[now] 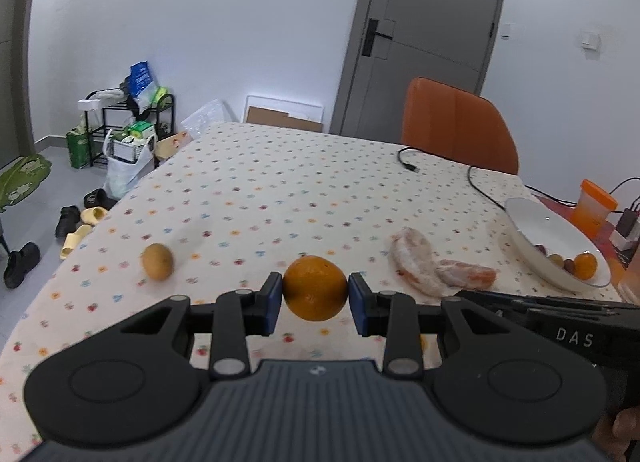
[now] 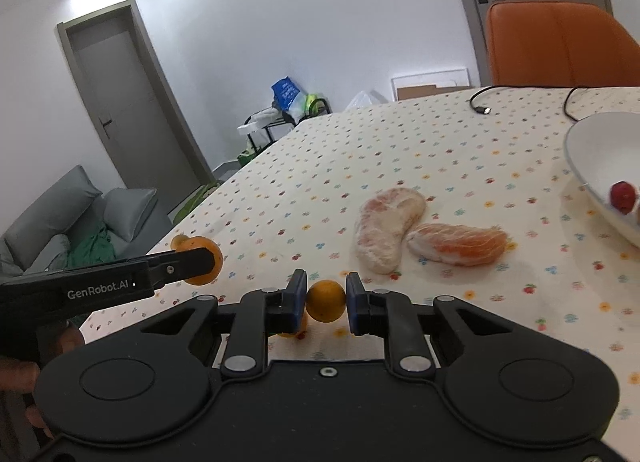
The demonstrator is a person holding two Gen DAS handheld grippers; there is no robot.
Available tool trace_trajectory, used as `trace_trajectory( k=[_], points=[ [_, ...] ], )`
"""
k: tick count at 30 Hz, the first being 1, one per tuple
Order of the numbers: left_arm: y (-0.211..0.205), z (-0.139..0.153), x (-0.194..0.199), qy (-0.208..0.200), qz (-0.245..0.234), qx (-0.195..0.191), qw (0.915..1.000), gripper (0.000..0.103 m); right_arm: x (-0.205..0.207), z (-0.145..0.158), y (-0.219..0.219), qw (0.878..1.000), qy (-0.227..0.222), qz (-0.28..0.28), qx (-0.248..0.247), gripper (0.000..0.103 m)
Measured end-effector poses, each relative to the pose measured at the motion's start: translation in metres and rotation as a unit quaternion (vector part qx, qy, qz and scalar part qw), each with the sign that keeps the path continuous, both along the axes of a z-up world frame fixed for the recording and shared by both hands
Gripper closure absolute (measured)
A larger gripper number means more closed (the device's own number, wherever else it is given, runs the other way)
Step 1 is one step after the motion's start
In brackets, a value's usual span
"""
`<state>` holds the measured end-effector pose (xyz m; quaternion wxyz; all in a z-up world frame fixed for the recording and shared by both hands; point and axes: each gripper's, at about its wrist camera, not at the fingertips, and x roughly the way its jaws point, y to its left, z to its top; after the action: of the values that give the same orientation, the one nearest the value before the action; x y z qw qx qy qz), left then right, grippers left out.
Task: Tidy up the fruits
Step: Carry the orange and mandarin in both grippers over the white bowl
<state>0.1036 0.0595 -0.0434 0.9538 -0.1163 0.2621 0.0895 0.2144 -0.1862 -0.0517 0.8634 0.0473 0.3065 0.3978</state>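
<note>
"DAS" in white on right tongs [image 1: 576, 336] body; "GenRobot.AI" in white on left tongs [image 2: 100, 284] body.

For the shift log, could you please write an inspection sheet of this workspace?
Surface: table with floral tablecloth.
Job's things: white bowl holding small fruits; two peeled citrus segments and a yellowish fruit on the cloth.
Clutter: orange cup.
Grippers: left claw shut on a large orange; right claw shut on a small orange.
Cables: black cable on table.
Surroundings: orange chair, grey door, shelf rack, sofa.
</note>
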Motion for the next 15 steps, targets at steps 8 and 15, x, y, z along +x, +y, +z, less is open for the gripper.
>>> trace_trajectory(
  k=[8, 15],
  points=[
    [-0.03, 0.005, 0.017, -0.01, -0.044, -0.003, 0.999, 0.069, 0.004, 0.013, -0.039, 0.999, -0.019, -0.051, 0.001, 0.084],
    [-0.059, 0.013, 0.032, -0.018, -0.085, 0.002, 0.9962, 0.069, 0.01, 0.018, -0.074, 0.995, -0.027, -0.1, 0.004, 0.084]
  ],
)
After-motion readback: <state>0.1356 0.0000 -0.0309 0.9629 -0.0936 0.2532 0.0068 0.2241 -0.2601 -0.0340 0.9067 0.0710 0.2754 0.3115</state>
